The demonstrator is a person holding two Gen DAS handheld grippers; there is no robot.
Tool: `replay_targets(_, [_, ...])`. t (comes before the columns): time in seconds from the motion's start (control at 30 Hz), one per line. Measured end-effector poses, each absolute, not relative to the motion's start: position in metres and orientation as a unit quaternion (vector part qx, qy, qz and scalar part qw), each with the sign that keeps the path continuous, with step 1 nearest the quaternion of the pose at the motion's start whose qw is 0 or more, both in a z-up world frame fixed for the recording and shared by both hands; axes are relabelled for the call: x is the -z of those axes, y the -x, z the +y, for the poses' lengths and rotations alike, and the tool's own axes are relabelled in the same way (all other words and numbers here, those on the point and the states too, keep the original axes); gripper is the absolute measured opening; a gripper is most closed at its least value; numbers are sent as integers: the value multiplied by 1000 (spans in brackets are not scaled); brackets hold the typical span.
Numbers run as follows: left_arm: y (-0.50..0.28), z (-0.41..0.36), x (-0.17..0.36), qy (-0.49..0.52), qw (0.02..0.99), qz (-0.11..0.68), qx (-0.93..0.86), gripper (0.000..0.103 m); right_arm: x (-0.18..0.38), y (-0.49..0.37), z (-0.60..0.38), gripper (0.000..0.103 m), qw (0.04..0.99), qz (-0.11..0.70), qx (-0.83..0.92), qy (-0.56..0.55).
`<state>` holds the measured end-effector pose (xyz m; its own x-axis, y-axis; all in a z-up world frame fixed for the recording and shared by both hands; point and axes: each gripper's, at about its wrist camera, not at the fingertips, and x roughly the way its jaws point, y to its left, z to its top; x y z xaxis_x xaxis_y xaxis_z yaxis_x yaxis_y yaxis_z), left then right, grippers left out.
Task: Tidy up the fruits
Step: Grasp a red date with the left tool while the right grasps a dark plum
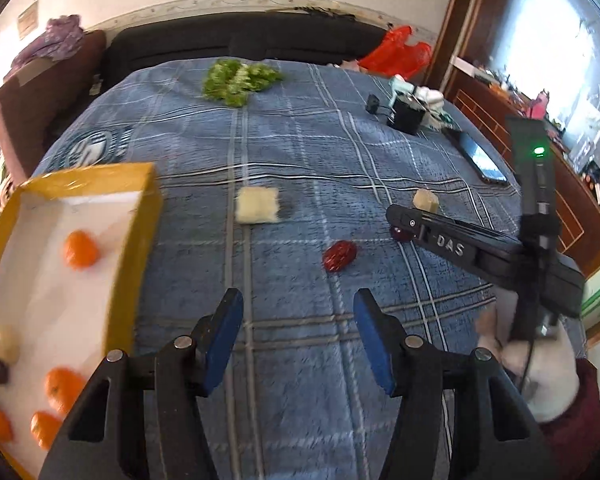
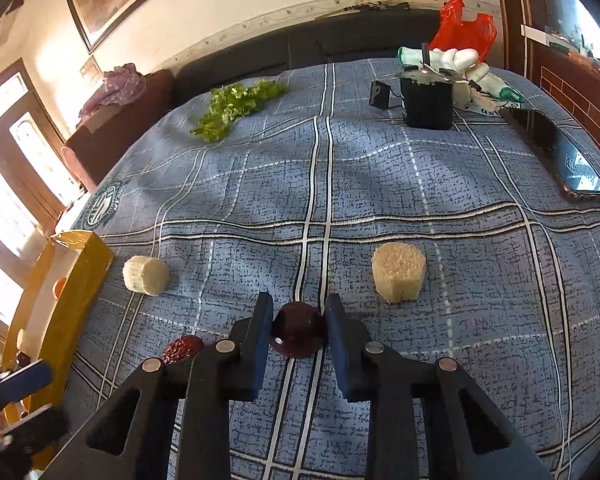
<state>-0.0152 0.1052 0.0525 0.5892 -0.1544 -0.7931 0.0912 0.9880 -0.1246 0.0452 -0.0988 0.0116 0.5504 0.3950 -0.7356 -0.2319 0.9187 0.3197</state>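
Observation:
My right gripper (image 2: 299, 304) is shut on a dark red round fruit (image 2: 298, 334) that rests on the blue plaid cloth (image 2: 340, 184). In the left wrist view the same gripper (image 1: 398, 222) reaches in from the right, with the fruit (image 1: 401, 234) at its tip. My left gripper (image 1: 299, 300) hangs open above bare cloth, nothing between its fingers. A wrinkled red date (image 1: 339, 255) lies just ahead of it. The yellow box (image 1: 140, 240) at the left holds several oranges (image 1: 80, 249), a pale chunk and a dark fruit.
Two pale cylindrical chunks (image 2: 146, 275) (image 2: 398, 272) lie on the cloth. Leafy greens (image 2: 236, 106) lie at the back, with a black box (image 2: 427, 104), a red bag (image 2: 460, 28) and a phone (image 2: 560, 152) at the right. A dark sofa stands behind.

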Motion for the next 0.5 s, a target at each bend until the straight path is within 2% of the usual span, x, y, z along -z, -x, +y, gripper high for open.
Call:
replay_targets(0.4, [-42, 67, -16, -11, 876, 474, 95, 55, -27, -42, -115, 29, 876, 420, -196, -131])
replay_targets(0.47, [-42, 63, -11, -14, 872, 479, 101, 23, -28, -42, -115, 29, 876, 419, -198, -133])
replay_targets(0.5, [-41, 63, -10, -15, 871, 481, 100, 22, -28, -41, -116, 29, 876, 419, -198, -134])
